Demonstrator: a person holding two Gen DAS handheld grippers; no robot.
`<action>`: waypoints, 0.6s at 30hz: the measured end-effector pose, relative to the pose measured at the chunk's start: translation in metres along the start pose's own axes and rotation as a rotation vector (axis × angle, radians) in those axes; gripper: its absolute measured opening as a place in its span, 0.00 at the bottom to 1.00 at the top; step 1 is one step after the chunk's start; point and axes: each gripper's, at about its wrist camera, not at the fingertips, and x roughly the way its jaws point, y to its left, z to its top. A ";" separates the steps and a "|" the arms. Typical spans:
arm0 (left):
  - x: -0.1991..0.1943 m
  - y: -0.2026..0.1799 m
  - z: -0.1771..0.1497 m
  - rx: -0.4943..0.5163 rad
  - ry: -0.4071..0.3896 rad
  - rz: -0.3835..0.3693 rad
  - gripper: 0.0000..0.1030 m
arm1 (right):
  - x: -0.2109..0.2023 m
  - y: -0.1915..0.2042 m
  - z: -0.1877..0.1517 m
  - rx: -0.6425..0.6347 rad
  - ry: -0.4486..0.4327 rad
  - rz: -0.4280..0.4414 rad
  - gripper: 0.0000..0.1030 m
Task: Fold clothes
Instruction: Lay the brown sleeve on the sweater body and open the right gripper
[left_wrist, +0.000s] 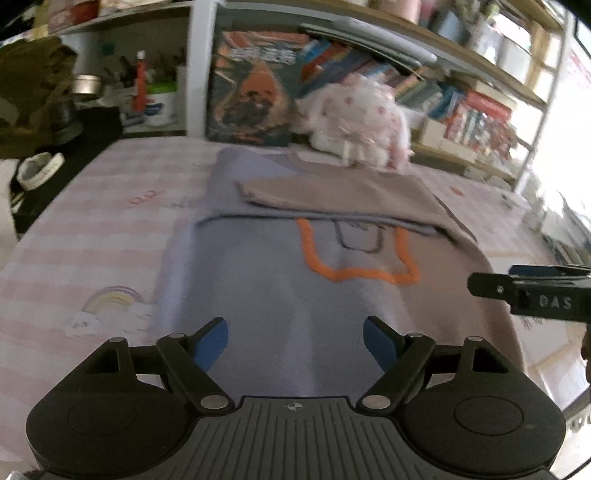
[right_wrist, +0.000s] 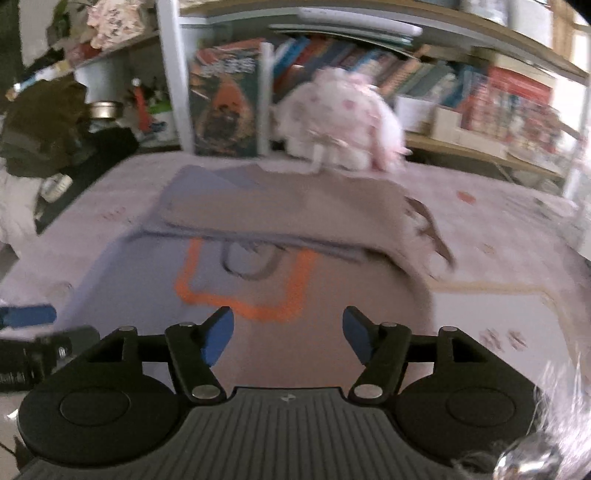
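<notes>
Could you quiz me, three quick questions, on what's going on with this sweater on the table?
1. True or false: the left gripper is clamped on the sweater.
2. What colour is the outline stitched on the sweater? A green, B orange, C yellow.
3. What lies beyond the sweater, before the bookshelf?

Key: 1 false, both it and the right gripper are open and empty. 2 B. 3 a pink-and-white fluffy garment.

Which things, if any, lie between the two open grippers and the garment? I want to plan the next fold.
Nothing visible does. The left gripper and right gripper both hang open directly over the grey-and-tan garment. The pink-spotted bundle sits at its far edge, away from the near hem.
</notes>
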 end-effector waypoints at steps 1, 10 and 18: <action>-0.002 -0.007 -0.001 0.013 0.000 -0.001 0.81 | -0.005 -0.005 -0.006 0.008 0.000 -0.013 0.67; -0.030 -0.054 -0.031 0.065 0.030 0.004 0.81 | -0.051 -0.041 -0.064 0.107 0.026 -0.071 0.74; -0.053 -0.065 -0.057 0.055 0.058 0.040 0.81 | -0.081 -0.046 -0.101 0.121 0.042 -0.057 0.74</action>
